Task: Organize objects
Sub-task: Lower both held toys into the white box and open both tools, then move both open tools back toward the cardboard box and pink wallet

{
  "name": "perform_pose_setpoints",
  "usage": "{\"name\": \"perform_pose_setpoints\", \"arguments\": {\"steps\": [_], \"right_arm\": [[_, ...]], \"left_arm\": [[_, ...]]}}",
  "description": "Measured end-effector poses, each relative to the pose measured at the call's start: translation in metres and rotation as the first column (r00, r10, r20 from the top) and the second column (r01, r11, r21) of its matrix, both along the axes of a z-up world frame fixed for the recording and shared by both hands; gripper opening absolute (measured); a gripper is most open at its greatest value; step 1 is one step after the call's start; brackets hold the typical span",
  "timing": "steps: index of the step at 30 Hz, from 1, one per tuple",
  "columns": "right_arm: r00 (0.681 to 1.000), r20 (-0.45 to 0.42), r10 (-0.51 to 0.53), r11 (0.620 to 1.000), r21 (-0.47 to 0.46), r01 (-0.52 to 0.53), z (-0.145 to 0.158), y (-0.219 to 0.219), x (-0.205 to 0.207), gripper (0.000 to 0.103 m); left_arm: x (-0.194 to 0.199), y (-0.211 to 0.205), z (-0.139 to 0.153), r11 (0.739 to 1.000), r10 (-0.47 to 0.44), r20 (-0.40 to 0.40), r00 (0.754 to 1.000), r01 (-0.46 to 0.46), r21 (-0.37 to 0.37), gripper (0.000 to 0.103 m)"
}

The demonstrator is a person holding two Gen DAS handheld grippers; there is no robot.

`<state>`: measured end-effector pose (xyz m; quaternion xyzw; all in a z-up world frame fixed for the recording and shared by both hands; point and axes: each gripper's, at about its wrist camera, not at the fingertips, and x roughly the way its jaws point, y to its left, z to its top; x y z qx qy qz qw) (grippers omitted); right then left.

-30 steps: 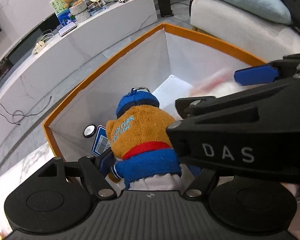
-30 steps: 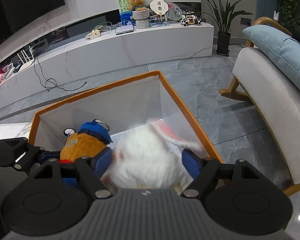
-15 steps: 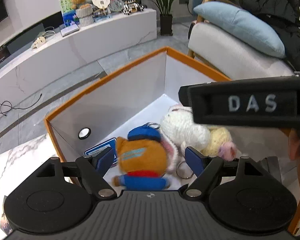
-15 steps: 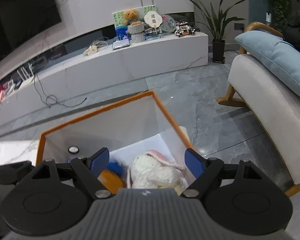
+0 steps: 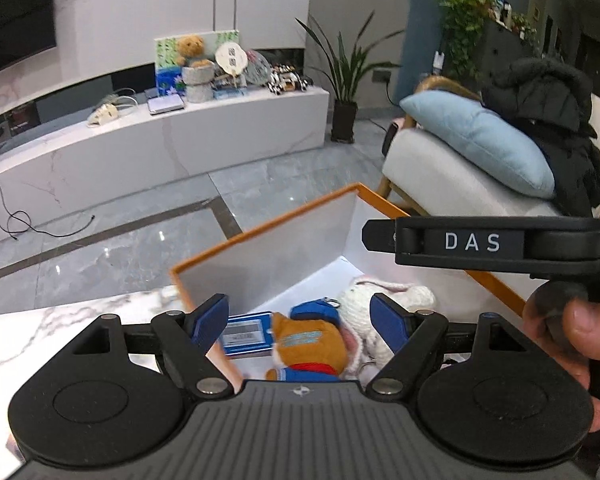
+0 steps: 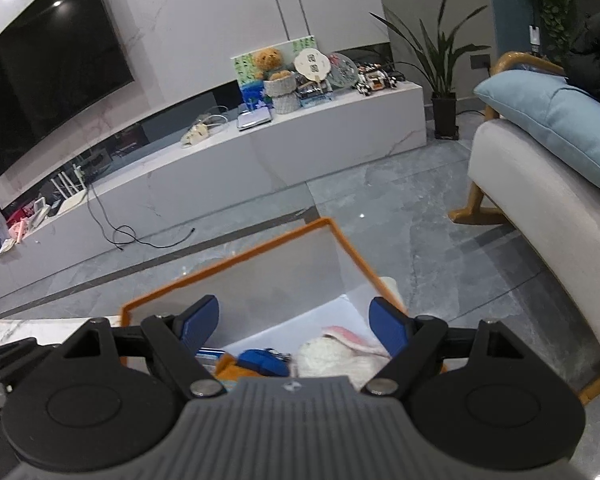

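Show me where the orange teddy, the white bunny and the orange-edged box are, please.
orange teddy [image 5: 308, 340], left wrist view, on its orange back.
white bunny [image 5: 380, 300], left wrist view, on its woolly head.
orange-edged box [image 6: 220, 270], right wrist view, on its far rim.

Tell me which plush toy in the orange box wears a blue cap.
The orange-brown plush bear, not the white knitted bunny lying beside it.

An orange-rimmed white box [image 5: 236, 240] is being occupied by a brown plush bear in blue cap and clothes [image 5: 310, 346], lying on its side, pressed against a white knitted rabbit with pink-lined ears [image 5: 384, 300], beside a blue card [image 5: 246, 334] lying flat.
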<state>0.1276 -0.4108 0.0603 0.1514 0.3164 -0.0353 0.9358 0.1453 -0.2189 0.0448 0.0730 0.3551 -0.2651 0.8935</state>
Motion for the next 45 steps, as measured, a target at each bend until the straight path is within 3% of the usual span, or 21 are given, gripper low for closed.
{"name": "perform_pose_setpoints", "arguments": {"steps": [4,11,19,27,33,40,45], "right_arm": [[0.998,0.048,0.030,0.999,-0.034,-0.028,0.006,0.015,-0.005,0.083],[0.983,0.155,0.094,0.994,-0.068,-0.085,0.016,0.041,-0.015,0.083],[0.942,0.224,0.249,0.965,-0.145,-0.220,0.021,0.090,-0.031,0.083],[0.899,0.201,0.390,0.910,-0.231,-0.343,0.011,0.134,-0.047,0.083],[0.885,0.180,0.428,0.892,-0.238,-0.383,0.003,0.153,-0.052,0.083],[0.863,0.153,0.481,0.866,-0.236,-0.441,-0.005,0.174,-0.059,0.084],[0.866,0.108,0.488,0.864,-0.200,-0.462,-0.017,0.194,-0.057,0.084]], "left_arm": [[-0.011,0.026,0.003,0.999,0.038,0.021,0.999,-0.038,-0.031,0.092],[-0.028,0.075,-0.008,0.991,0.132,0.043,0.990,-0.131,-0.022,0.092],[-0.046,0.115,-0.032,0.982,0.185,0.035,0.982,-0.186,0.015,0.092],[-0.049,0.143,-0.063,0.970,0.232,-0.011,0.973,-0.230,0.084,0.092],[-0.060,0.166,-0.071,0.954,0.266,0.033,0.964,-0.268,0.135,0.092],[-0.072,0.187,-0.086,0.953,0.270,0.025,0.962,-0.271,0.133,0.092],[-0.070,0.189,-0.092,0.960,0.260,-0.014,0.966,-0.256,0.115,0.091]]}}
